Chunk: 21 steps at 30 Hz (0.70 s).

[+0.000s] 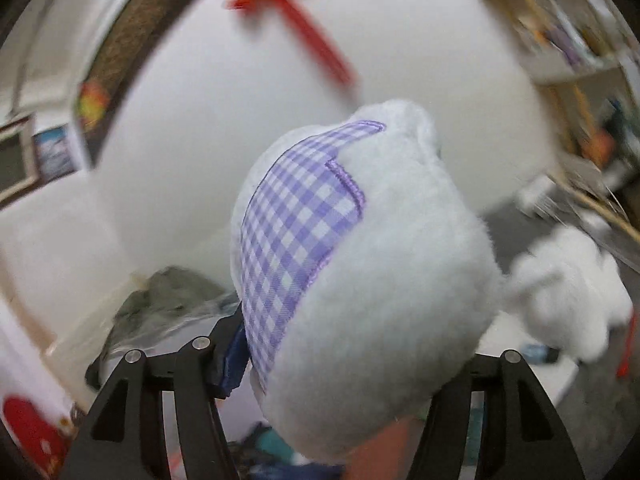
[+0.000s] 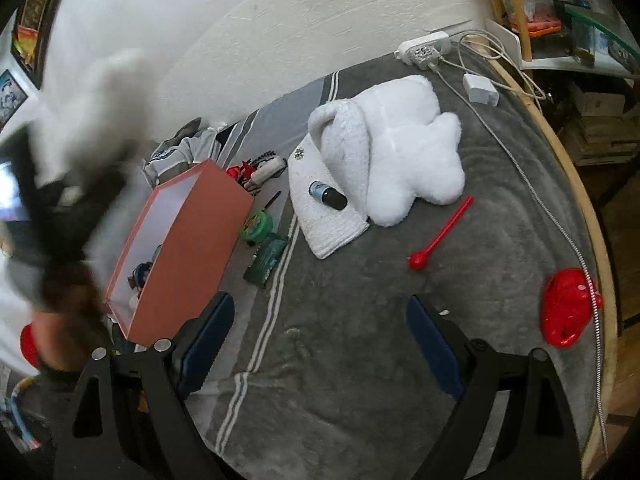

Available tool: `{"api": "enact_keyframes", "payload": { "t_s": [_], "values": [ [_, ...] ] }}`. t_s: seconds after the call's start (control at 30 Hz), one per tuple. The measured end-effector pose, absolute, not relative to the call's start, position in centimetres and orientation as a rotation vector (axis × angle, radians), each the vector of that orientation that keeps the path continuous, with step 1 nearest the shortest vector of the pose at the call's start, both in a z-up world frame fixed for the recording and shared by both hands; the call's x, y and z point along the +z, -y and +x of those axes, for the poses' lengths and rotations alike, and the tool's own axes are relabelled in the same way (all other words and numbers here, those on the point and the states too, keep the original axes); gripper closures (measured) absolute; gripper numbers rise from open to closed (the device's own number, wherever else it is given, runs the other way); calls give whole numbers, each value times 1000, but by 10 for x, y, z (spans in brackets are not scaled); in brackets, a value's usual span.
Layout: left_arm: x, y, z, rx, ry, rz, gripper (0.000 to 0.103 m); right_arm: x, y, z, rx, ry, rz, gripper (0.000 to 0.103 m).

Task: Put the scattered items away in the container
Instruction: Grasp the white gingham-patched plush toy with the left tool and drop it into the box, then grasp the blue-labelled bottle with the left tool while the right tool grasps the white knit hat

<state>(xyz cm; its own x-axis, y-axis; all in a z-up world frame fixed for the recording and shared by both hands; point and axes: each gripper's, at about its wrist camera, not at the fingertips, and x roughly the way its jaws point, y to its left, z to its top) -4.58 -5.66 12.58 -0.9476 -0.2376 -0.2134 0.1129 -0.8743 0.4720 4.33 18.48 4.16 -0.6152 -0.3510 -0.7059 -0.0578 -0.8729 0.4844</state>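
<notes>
- We are looking past our right tongs (image 2: 320, 344), spread wide and empty, toward the pink box (image 2: 192, 248) at their left, waiting for toys.
- We are pinching the white plush toy (image 1: 384, 280) in our left tongs (image 1: 340, 364), lifting it boxward.

A white plush toy (image 1: 380, 300) with a purple gingham patch is lifted off the bed, filling the left wrist view. On the grey blanket, a pink open-topped box (image 2: 188, 240) holds small items; beside it lie a green tin (image 2: 256, 224), a red spoon (image 2: 440, 236) and a red moulded piece (image 2: 568, 308).
</notes>
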Motion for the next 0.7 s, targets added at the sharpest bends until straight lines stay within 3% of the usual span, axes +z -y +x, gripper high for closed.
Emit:
{"api": "enact_keyframes", "payload": {
  "t_s": [0.1, 0.17, 0.23, 0.33, 0.4, 0.5, 0.7],
  "values": [
    [133, 116, -62, -2798, 538, 466, 40, 41, -174, 41, -2579, 690, 1293, 14],
    [124, 148, -80, -2763, 444, 559, 31, 40, -164, 41, -2571, 672, 1300, 14],
    [103, 176, -106, -2748, 372, 735, 12, 38, -157, 39, -2563, 656, 1311, 14],
    [77, 201, -129, -2744, 273, 981, 12, 33, -146, 37, -2555, 627, 1348, 11],
    [82, 211, -124, -2749, 203, 965, 11, 31, -142, 37, -2561, 619, 1357, 11],
    [92, 189, -96, -2804, 147, 885, 0, 31, -141, 37, -2560, 638, 1352, 11],
    [78, 153, -82, -2919, 141, 991, 0, 32, -154, 39, -2566, 735, 1313, 11]
  ]
}}
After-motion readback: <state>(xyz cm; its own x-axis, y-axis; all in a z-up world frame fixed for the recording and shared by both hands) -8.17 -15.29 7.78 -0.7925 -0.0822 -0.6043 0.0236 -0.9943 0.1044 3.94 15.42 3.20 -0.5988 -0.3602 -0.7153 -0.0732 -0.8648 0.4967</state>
